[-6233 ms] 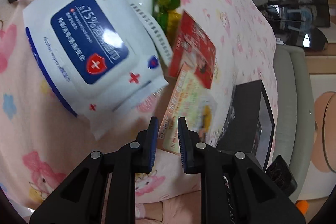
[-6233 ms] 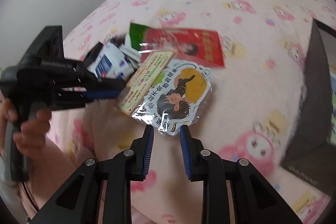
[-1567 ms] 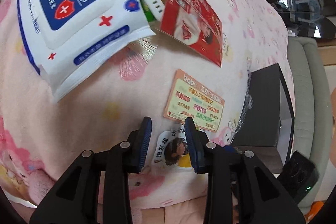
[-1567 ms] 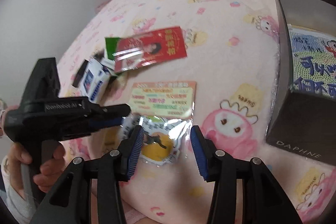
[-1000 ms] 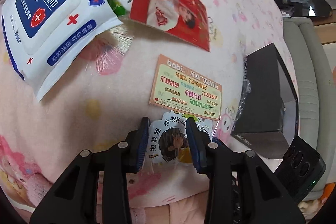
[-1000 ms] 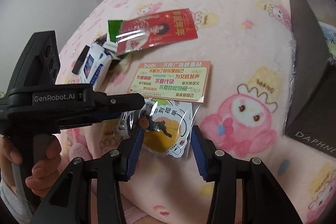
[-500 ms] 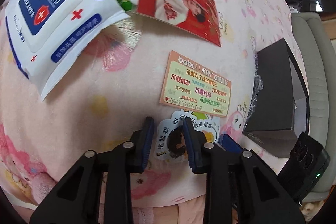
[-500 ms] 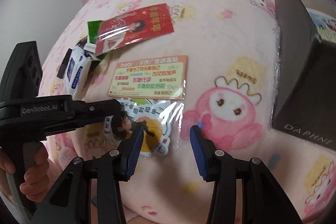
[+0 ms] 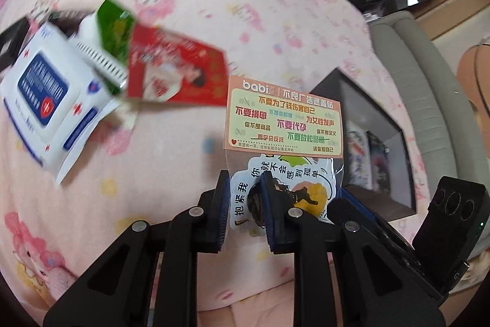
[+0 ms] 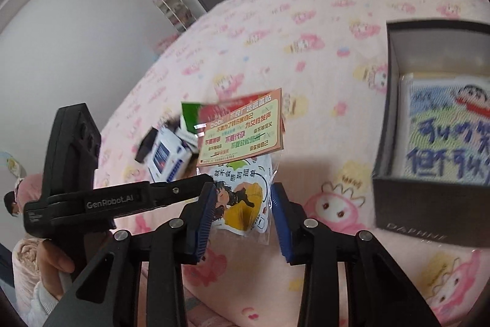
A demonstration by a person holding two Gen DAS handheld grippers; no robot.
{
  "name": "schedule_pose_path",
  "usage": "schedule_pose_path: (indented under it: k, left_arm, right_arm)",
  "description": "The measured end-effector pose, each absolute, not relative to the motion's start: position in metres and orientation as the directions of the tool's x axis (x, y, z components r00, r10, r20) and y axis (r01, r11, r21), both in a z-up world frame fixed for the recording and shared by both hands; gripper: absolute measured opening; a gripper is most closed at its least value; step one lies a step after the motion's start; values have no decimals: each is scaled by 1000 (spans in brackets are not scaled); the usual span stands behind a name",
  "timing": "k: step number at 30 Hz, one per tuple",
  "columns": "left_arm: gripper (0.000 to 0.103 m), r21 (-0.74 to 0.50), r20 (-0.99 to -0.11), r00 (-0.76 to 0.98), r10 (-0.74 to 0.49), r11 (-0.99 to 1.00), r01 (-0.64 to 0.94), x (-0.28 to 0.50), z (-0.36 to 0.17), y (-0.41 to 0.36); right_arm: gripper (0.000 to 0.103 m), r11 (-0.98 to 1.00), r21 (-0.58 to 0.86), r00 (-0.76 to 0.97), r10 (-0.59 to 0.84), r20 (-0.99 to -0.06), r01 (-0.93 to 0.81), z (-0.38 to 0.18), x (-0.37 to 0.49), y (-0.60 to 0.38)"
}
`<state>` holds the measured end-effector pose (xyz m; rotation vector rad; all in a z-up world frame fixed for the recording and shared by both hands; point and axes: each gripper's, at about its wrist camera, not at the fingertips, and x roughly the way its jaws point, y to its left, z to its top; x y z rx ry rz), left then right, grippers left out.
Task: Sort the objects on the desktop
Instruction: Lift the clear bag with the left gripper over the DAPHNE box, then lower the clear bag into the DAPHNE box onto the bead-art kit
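left claw (image 9: 244,206): I'm closing its jaws on the sticker pack (image 9: 283,155); pads are pinching the pack's lower left part, by the cartoon sticker.
right claw (image 10: 242,216): jaws are closing but standing apart; the pack's lower end is hanging between them, pads not pressing it as far as I can see.
sticker pack: clear sleeve, peach card with green panel on top, cartoon sticker below; it's hanging lifted above the pink blanket (image 9: 171,180), near the black box (image 10: 428,204).
black box: sitting open on the blanket to my right, with a cartoon-print item (image 10: 447,124) lying inside.
rest pile: wet wipes pack (image 9: 49,100), green packet (image 9: 114,26) and red card (image 9: 174,75) are lying overlapped on the blanket, well apart from the claws; blurred.
surface: it's a bed-like pink blanket with cartoon print.
person: a hand (image 10: 56,262) is gripping the left claw's handle.
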<state>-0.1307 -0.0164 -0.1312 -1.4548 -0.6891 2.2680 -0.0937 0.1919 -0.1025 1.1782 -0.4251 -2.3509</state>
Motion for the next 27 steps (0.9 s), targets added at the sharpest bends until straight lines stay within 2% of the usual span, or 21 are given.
schedule_pose_path:
  k: [5,10,13,15,18,21,23,27]
  left_arm:
    - [19,-594,-688,-425,588,-793,-135,-148,-97,25]
    - [19,-579,-688,-386,615,-785,-220,-182,-84,95]
    - [19,-568,-706,-338,622,-783,-253,-196,-85,135]
    - [19,-548,-726,-308,614,-788,-279,-201,-87,159]
    - [19,-521,-762,-252,596,-796,-308,-207,-98,192]
    - [19,-451,-818,-226,530,-833,-320,-208,-109,214]
    - [25,-391,-853,-226,471,-863,-321,-205,-113,224]
    - [26,-353,-877,-219,427,-883,-311,-202,-119,224]
  right_arm:
    - [33,-847,446,-603,-523,-603,289,-66,-89,227]
    - [35,-889,380,-671,-447,-592,257,-44,-95,268]
    - [35,-900,391,-704,-406,-583,195,-42,-96,298]
    - [35,-909,394,-713,-366,-597,137,-46,-99,315]
    - [35,-923,386,-695,-266,-668,-18,-63,-109,340]
    - [35,-904,411,-637,-249,-730,-118,-86,-119,358]
    - [35,-908,401,-622,-244,-744,-123,-91,-122,358]
    - [35,-923,368,-611,-228,-758,-111,-90,-121,350]
